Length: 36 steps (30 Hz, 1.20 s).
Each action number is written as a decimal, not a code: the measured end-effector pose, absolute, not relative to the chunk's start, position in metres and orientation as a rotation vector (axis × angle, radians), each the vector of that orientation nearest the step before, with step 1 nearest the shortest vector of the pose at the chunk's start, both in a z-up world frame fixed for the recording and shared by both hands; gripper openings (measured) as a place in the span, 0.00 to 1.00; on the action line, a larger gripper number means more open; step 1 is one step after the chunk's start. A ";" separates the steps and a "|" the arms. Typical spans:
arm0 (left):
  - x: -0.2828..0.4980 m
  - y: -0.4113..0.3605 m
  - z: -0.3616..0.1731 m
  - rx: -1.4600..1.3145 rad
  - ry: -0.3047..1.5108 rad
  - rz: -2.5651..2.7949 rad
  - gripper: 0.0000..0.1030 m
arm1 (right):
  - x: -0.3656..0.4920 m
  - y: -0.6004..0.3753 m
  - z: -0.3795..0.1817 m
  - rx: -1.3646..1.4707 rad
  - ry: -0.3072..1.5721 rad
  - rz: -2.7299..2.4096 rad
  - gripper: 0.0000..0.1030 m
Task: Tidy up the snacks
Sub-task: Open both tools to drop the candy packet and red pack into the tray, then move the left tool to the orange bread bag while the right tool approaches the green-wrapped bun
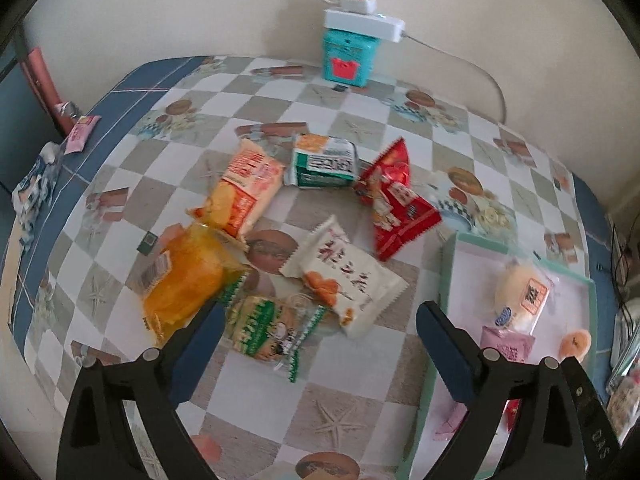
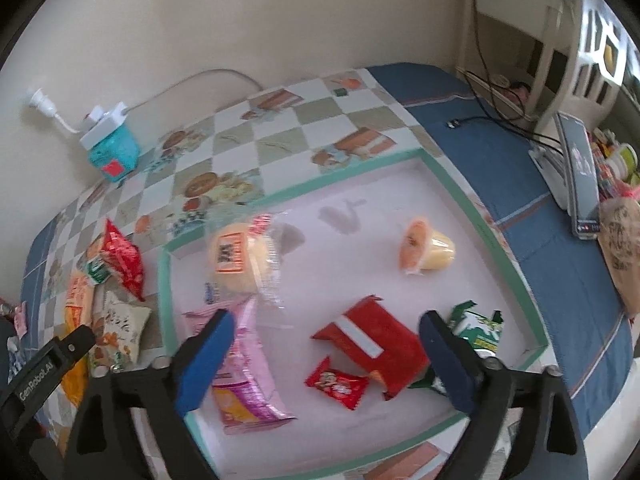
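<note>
Right wrist: red packet (image 2: 370,342) between gripper (image 2: 326,354) fingers.

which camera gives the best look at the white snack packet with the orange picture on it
The left wrist view. The white snack packet lies unobstructed on the table, just ahead of the open left gripper, its print legible. In the right wrist view it sits small at the left edge, beside the tray.

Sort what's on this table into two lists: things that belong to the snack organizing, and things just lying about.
Belongs to the job:
- tray with green rim
- bun, jelly cup, red box in it
- loose packets on the tablecloth: white packet, red packet, orange bag
- left gripper, right gripper, both open

Lying about:
- teal box
- power strip
- phone
</note>
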<state>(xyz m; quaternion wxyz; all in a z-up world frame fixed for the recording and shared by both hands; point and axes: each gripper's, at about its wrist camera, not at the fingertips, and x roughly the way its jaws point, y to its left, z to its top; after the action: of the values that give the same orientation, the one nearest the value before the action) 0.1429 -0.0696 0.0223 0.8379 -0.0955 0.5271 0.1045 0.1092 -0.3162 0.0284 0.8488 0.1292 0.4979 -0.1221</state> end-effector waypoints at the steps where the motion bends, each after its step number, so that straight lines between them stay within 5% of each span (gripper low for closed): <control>1: 0.143 -0.065 0.023 -0.212 1.108 0.232 0.94 | 0.109 -0.313 0.030 0.270 1.044 -0.249 0.99; 36: 0.082 0.121 0.030 -0.579 0.992 0.594 0.94 | 0.116 -0.164 0.030 0.101 1.018 0.063 1.00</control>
<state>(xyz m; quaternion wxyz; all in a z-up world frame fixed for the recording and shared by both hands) 0.0823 0.1209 0.0297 0.7982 -0.2697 0.4622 0.2766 0.1161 -0.1643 0.0304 0.8714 0.0482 0.4872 0.0303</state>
